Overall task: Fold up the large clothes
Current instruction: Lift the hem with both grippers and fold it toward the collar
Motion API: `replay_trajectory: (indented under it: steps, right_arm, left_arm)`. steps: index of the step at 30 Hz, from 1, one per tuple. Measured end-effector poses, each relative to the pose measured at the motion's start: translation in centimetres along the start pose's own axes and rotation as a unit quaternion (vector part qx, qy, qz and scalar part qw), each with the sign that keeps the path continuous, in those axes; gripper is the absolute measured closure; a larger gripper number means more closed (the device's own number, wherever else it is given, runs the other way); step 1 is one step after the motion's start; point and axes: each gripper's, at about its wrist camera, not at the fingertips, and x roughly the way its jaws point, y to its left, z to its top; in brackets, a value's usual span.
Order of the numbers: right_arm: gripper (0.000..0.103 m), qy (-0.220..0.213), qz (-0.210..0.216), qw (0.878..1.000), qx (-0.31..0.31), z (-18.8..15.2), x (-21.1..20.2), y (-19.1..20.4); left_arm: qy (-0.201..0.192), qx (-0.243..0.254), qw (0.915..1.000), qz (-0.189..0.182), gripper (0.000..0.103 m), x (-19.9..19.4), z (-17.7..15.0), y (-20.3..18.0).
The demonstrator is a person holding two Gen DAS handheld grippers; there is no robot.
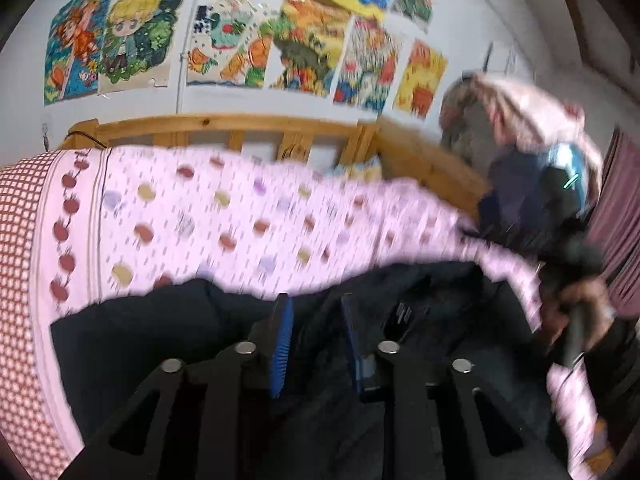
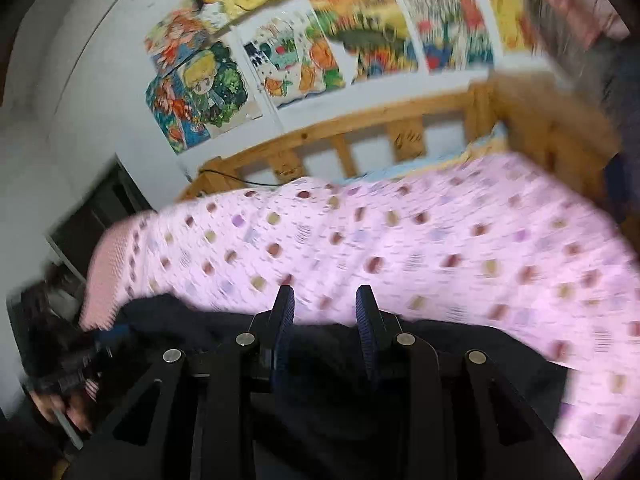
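Lying across the near edge of the pink spotted bedspread (image 2: 440,232) is the dark garment (image 1: 168,332), its long axis running side to side along the bed's front, directly below and ahead of both tools. The left gripper (image 1: 316,340) is hovering over the cloth with its jaws parted and nothing pinched between them; the right gripper (image 2: 326,332) is likewise standing released, its blue pads apart above the garment's far hem where dark cloth meets the bedspread. Each hand is covering its own end, so neither is clearly nearer. I am judging that the coming move depends on reaching down and forward to that far hem. Behind, the wooden bed rail (image 1: 224,128) and bright wall drawings (image 1: 120,40) are blurring.
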Motion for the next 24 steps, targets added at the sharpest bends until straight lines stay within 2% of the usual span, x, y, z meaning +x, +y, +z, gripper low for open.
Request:
replay_trajectory:
  steps: [1, 2, 4, 6, 8, 9, 10, 11, 17, 21, 24]
  right_arm:
    - [0.075, 0.031, 0.014, 0.999, 0.016, 0.5, 1.7, -0.2]
    - [0.078, 0.059, 0.026, 0.998, 0.028, 0.6, 3.3, -0.4]
    - [0.08, 0.098, 0.052, 0.993, 0.027, 0.1, 5.0, -0.4]
    - [0.08, 0.114, 0.062, 0.992, 0.0, -1.2, 5.1, 0.3]
    - [0.08, 0.13, 0.067, 0.989, -0.036, -2.5, 4.8, 1.1]
    - [0.08, 0.142, 0.065, 0.986, -0.055, -3.2, 4.5, 1.5]
    - [0.08, 0.15, 0.064, 0.984, -0.067, -3.8, 4.3, 1.8]
    - [0.08, 0.16, 0.061, 0.982, -0.083, -4.4, 3.9, 2.2]
    - [0.08, 0.21, 0.031, 0.969, -0.128, -5.8, 3.4, 1.9]
    - [0.081, 0.227, 0.021, 0.966, -0.12, -7.1, 4.8, 1.1]
    - [0.082, 0.243, -0.001, 0.96, -0.139, -8.4, 5.9, 1.0]
  left_arm:
    - [-0.007, -0.018, 0.9998, 0.006, 0.055, 0.3, 0.8, 0.3]
    - [-0.011, -0.039, 0.9991, 0.013, 0.05, 0.9, 1.6, 0.6]
    - [-0.002, -0.064, 0.9979, -0.005, 0.048, 2.3, 2.5, 0.9]
    - [0.031, -0.076, 0.9964, -0.021, 0.048, 4.4, 3.0, 0.9]
    - [0.079, -0.063, 0.9939, -0.046, 0.05, 6.3, 2.6, 0.3]
    - [0.095, -0.051, 0.9929, -0.052, 0.056, 6.8, 2.0, 0.0]
    - [0.116, -0.034, 0.9912, -0.054, 0.068, 7.2, 1.3, -0.5]
    - [0.143, -0.018, 0.9881, -0.054, 0.072, 7.7, 0.3, -0.9]
    - [0.206, 0.039, 0.976, -0.059, 0.08, 7.8, -2.9, -2.1]
    - [0.251, 0.092, 0.9636, -0.016, 0.083, 9.1, -4.7, -3.2]
    - [0.251, 0.117, 0.9606, 0.026, 0.084, 9.8, -6.0, -4.3]
